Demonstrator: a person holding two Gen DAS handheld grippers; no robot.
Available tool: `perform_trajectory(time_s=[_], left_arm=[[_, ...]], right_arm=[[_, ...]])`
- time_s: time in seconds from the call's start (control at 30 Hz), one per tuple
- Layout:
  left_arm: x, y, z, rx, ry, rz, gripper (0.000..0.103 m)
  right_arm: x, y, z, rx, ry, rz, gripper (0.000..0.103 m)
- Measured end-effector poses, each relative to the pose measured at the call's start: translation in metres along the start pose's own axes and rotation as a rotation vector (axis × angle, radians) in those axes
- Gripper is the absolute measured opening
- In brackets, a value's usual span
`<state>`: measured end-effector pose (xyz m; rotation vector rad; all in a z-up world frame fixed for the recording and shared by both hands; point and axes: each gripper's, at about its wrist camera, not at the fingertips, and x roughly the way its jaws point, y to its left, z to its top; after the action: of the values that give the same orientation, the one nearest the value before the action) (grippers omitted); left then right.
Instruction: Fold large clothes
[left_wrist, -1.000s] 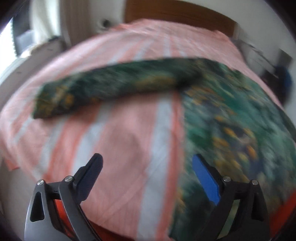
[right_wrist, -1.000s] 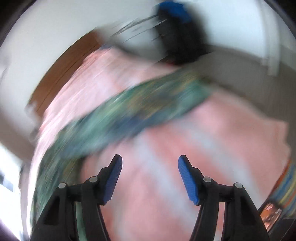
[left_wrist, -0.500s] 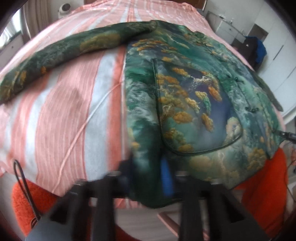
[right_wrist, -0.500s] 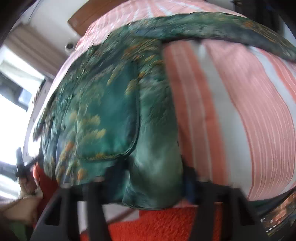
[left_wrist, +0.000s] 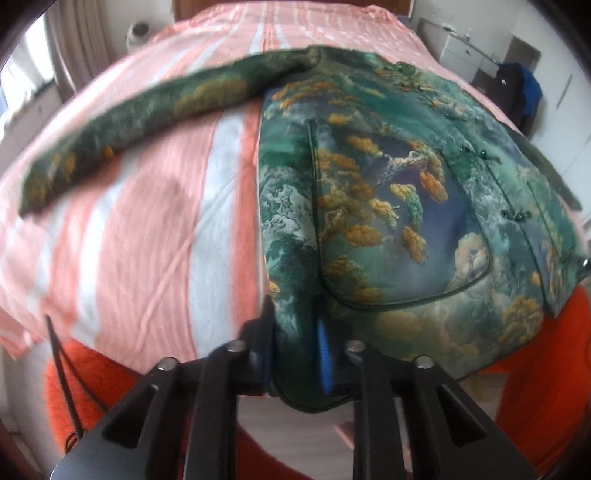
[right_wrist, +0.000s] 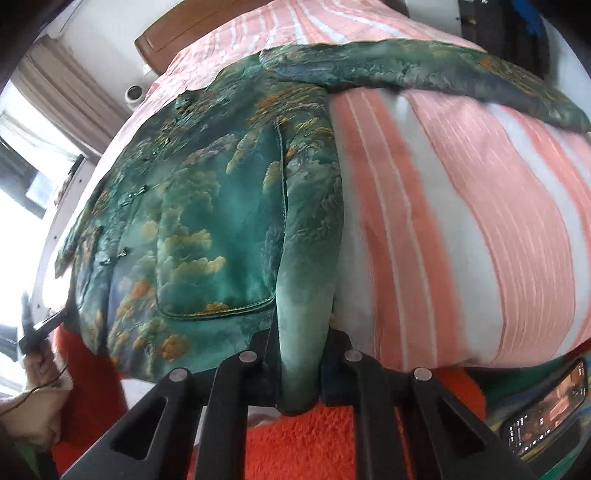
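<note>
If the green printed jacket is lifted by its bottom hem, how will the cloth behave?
The green jacket will probably hang limp: its hem already bunches into a soft fold between the jaws of the left gripper and the right gripper. Its sheen suggests a smooth, perhaps slippery cloth. The spread sleeve will likely trail behind.

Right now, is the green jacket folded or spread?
Spread: green jacket lies flat on the striped bed, sleeve stretched sideways.
</note>
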<state>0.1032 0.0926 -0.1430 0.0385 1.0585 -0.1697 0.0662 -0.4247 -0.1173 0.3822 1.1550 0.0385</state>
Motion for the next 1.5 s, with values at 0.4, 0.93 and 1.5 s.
perform_trajectory(time_s=[0.4,0.93,1.5], left_arm=[[-0.093,0.008,0.025,-0.157,-0.347,0.07,0.1],[-0.06,-0.011,0.027,-0.156,-0.271,0.29,0.1],[-0.048,-0.02,0.03,-0.092,-0.274,0.215,0.102]], right_arm=[[-0.072,0.048,-0.006,-0.047,-0.339,-0.149,0.076],[-0.017,0.189,-0.043,-0.329,-0.373,0.025,0.081],[0.0,0.182,-0.039,-0.253,-0.318,0.054,0.081]])
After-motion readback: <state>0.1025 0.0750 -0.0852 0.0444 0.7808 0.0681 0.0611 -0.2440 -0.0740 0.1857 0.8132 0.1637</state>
